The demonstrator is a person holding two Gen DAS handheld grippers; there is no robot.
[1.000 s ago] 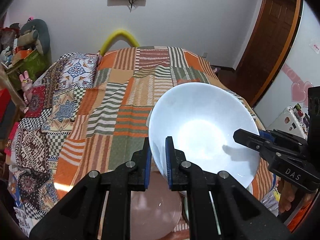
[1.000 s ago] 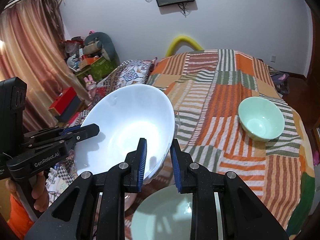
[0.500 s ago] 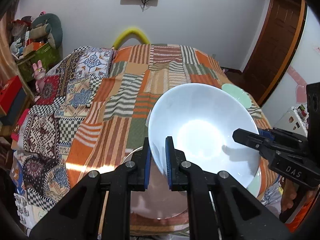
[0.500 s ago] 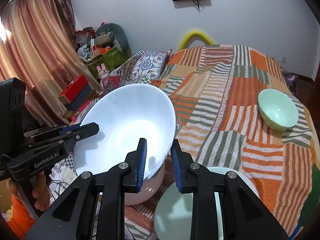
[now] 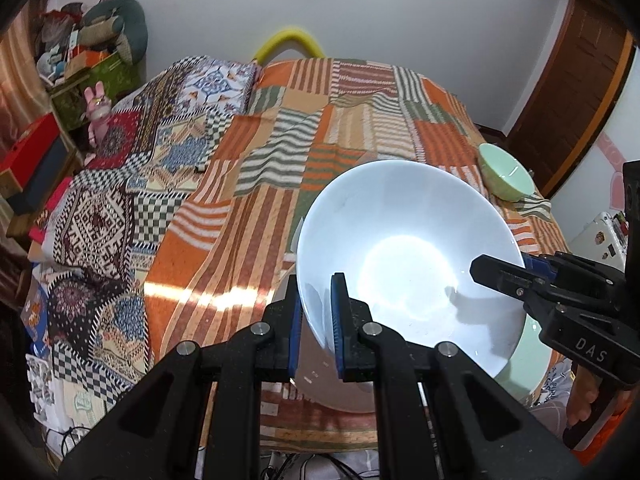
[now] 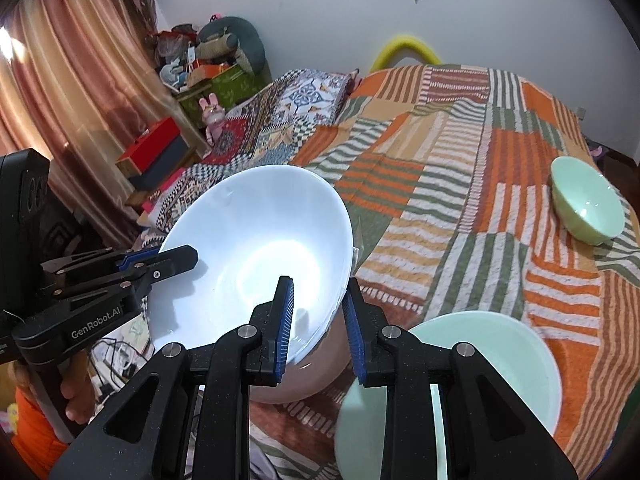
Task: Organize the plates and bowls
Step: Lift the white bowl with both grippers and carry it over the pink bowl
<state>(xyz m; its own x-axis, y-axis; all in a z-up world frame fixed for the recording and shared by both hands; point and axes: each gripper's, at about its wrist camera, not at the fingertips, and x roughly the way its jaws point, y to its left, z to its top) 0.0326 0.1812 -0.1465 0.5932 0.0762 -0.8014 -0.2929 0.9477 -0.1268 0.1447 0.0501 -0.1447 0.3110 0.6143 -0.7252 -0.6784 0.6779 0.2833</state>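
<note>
Loads of open room on the bed (image 5: 260, 208): the striped patchwork cover is bare across the middle and far end, with only a small green bowl (image 6: 587, 199) sitting out near the right-hand edge. The crowded bit is the near edge, where a pale green plate (image 6: 500, 344) lies flat just right of the action and a pinkish-white bowl (image 6: 304, 376) sits right at the lip of the mattress. Off the left side there's a red box and a pile of clutter against the curtain.

Both hands angle their tools steeply downward, facing each other across the big white bowl (image 5: 404, 256). A thumb and an orange sleeve show under each handle (that's all of the person you get).

The left gripper (image 5: 316, 324) is clamped tight on the white bowl's near-left rim, one pad inside, one outside. The right gripper (image 6: 318, 320) pinches the opposite rim the same way. The white bowl hangs tilted between them, its mouth turned up and away, directly over the pinkish-white bowl, with its underside very close to that one's rim; I can't tell if they touch.
</note>
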